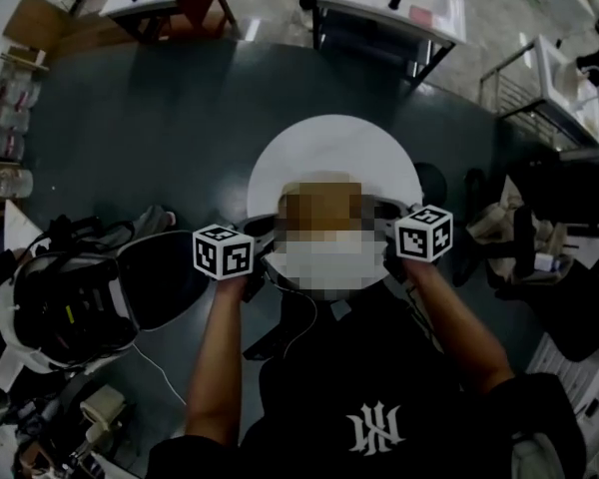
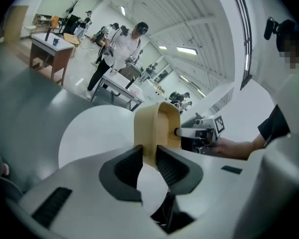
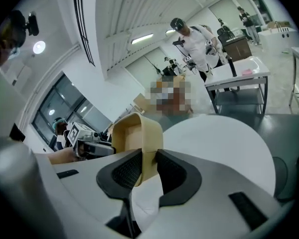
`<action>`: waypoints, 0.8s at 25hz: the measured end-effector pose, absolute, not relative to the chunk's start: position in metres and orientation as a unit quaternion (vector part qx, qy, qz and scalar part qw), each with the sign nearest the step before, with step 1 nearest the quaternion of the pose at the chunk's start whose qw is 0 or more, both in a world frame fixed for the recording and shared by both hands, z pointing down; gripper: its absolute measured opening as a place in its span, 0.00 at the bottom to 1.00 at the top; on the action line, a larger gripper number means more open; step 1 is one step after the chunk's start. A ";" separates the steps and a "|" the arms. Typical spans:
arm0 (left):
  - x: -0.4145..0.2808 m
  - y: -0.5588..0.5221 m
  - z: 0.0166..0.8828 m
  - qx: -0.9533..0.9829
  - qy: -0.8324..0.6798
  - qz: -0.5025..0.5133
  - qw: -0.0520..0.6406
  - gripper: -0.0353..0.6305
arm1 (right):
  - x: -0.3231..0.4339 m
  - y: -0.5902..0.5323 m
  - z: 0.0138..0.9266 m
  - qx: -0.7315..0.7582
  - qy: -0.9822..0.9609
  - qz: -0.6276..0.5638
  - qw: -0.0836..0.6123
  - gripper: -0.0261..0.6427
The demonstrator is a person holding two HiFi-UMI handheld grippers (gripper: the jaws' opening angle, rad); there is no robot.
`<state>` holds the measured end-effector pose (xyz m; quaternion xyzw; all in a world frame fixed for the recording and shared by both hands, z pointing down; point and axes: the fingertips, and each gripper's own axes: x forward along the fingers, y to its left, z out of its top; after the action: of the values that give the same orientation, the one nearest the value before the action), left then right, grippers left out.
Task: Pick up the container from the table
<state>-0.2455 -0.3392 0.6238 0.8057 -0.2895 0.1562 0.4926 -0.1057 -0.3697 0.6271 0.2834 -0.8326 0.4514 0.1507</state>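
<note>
Tan container [image 2: 157,126], open-topped with rounded corners, is held between both grippers over the round white table [image 2: 89,133]. Left gripper [image 2: 149,156]: jaws closed on the container's near wall, dark ribbed pads pressed on either side of the thin rim. Right gripper [image 3: 148,166]: same grip on the opposite wall, with the rim pinched between its pads. Each gripper view shows the other gripper across the container, its marker cube facing the camera. Head view: both forearms reach forward and the two marker cubes flank the container, which a mosaic patch mostly covers. Dark grey floor [image 1: 160,118] surrounds the table; workbenches [image 1: 399,8] stand well beyond it.
</note>
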 end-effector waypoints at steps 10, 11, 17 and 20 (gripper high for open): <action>-0.254 -0.392 0.539 0.849 -0.312 0.114 0.412 0.18 | -0.113 -0.423 0.541 0.300 -0.873 0.373 0.097 0.20; -0.254 -0.395 0.529 0.853 -0.313 0.113 0.402 0.18 | -0.113 -0.426 0.531 0.300 -0.877 0.364 0.092 0.20; -0.243 -0.405 0.460 0.875 -0.325 0.092 0.347 0.18 | -0.102 -0.438 0.466 0.299 -0.900 0.310 0.059 0.20; -0.239 -0.415 0.420 0.888 -0.333 0.076 0.307 0.18 | -0.098 -0.449 0.427 0.297 -0.914 0.274 0.039 0.20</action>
<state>-0.2390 -0.4152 0.4200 0.8881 -0.3332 0.0757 0.3073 -0.0977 -0.4495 0.4273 0.2971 -0.9138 0.2742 0.0394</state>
